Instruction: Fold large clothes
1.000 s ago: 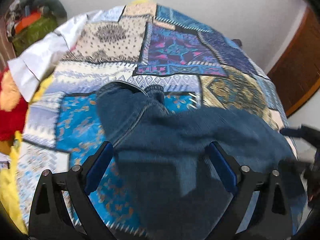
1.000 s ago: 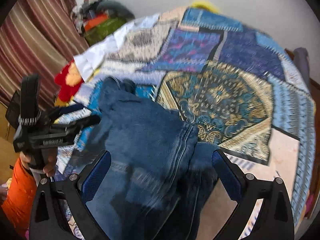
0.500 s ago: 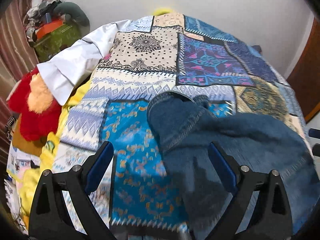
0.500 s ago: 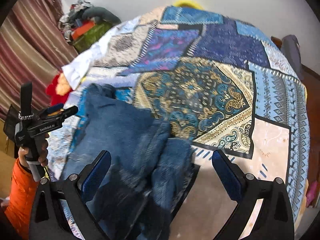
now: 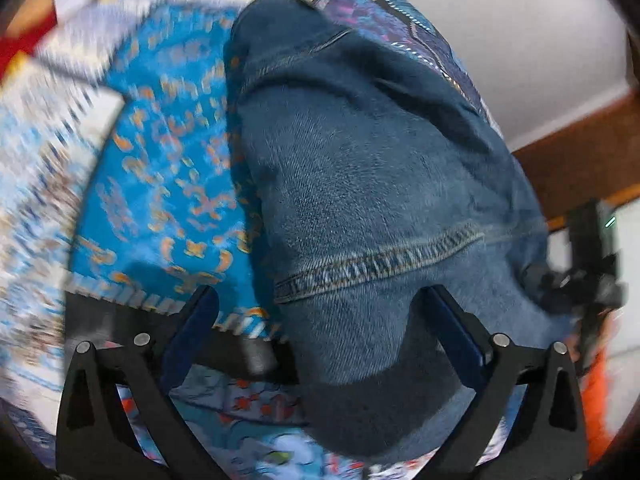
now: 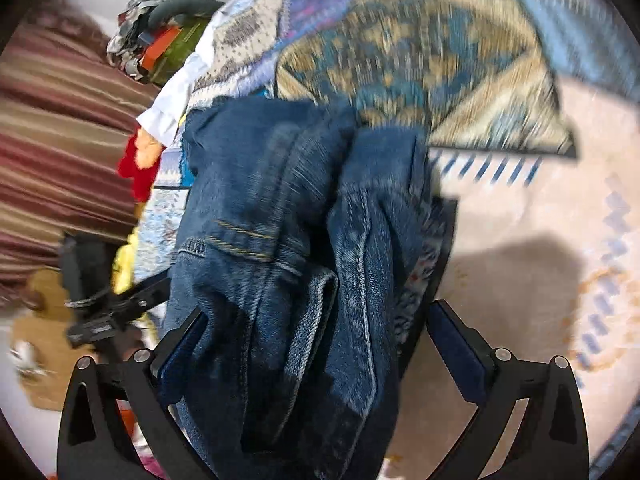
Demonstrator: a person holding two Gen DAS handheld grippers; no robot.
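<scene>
Blue denim jeans [image 5: 360,184] lie bunched on the patchwork bedspread [image 5: 160,152] and hang over the bed's near edge. My left gripper [image 5: 320,320] is open, close over the jeans' lower part, with denim between its wide-spread fingers. In the right wrist view the jeans [image 6: 288,240] are a folded, rumpled pile. My right gripper [image 6: 316,336] is open with the denim lying between its fingers. The left gripper shows at the left of the right wrist view [image 6: 116,312], and the right gripper at the right of the left wrist view [image 5: 580,280].
A white cloth [image 6: 176,96] and a red and orange soft toy [image 6: 140,160] lie at the bed's left side. A heap of clothes [image 6: 160,44] sits at the far corner by a striped curtain [image 6: 60,140]. A wooden door [image 5: 580,160] stands to the right.
Both grippers have dropped down and come close to the jeans at the bed's near edge. The jeans now fill most of both views; both frames are motion-blurred.
</scene>
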